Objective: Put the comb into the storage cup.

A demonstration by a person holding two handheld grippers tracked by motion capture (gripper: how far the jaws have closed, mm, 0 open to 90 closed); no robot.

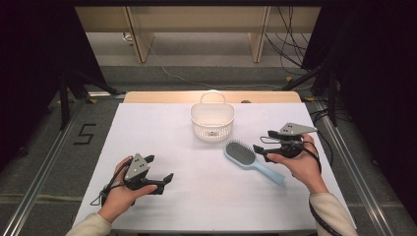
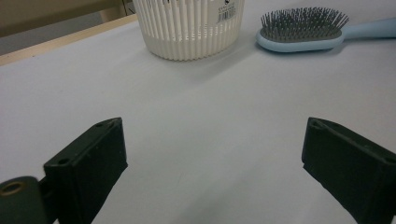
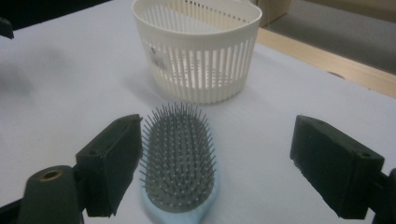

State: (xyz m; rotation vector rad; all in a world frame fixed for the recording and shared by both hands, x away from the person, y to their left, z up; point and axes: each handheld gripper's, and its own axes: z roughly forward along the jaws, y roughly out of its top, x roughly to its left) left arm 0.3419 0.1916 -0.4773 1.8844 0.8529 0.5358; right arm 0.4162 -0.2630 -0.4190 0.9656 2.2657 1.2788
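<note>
Hovering at the right of the white table [image 1: 162, 147], the right gripper [image 1: 263, 149] has its jaws spread wide and empty, aimed toward the pale blue plastic paddle hairbrush with grey bristles [image 1: 253, 162] lying just beside it on its left. The brush's long axis runs diagonally, head toward the far left, handle toward the near right under the right hand [image 1: 300, 164]. Beyond it stands the white slatted plastic basket [image 1: 212, 119]. The left gripper [image 1: 160, 169], also spread and empty, sits well apart at the near left, so the right looks better placed.
</note>
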